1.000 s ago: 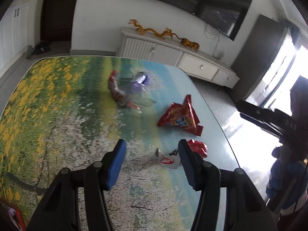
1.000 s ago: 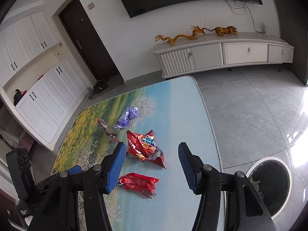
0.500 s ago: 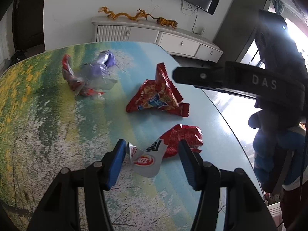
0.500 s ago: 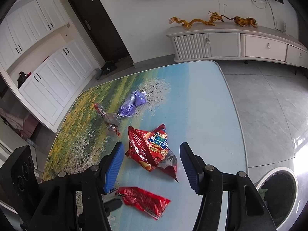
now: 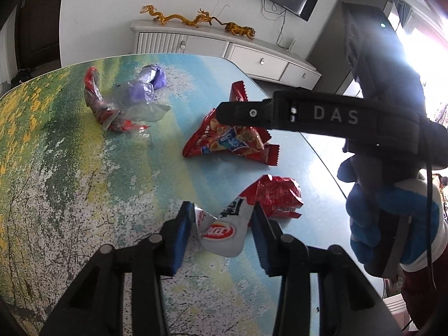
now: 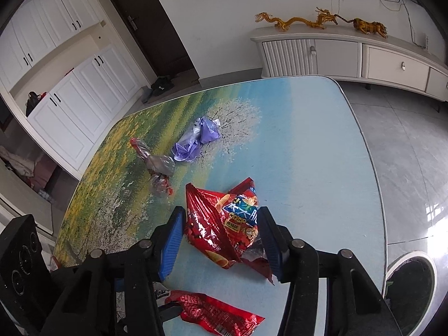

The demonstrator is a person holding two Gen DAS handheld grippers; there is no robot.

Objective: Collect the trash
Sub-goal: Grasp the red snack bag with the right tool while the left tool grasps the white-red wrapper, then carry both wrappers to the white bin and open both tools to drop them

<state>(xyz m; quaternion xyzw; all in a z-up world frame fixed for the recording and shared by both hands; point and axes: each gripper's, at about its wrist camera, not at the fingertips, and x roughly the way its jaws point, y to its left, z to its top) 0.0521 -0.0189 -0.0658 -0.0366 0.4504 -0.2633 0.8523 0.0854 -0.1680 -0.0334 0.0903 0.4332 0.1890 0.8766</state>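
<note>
My left gripper (image 5: 222, 218) is open, its blue pads on either side of the white end of a red and white wrapper (image 5: 263, 198) lying on the table; this wrapper also shows in the right wrist view (image 6: 218, 313). My right gripper (image 6: 221, 224) is open, its pads on either side of a red crisp bag (image 6: 226, 224), which also shows in the left wrist view (image 5: 232, 140). A purple bag (image 6: 196, 140) and a clear and red wrapper (image 6: 156, 165) lie farther back on the table.
The table (image 6: 308, 140) has a landscape print and a rounded right edge. A round bin (image 6: 411, 291) stands on the floor at the lower right. A white sideboard (image 6: 350, 56) with gold dragon figures stands by the far wall. My right gripper's body (image 5: 378, 117) crosses the left wrist view.
Both grippers have moved forward and down toward the table. The left pads now flank the red and white wrapper, and the right pads now flank the crisp bag.
</note>
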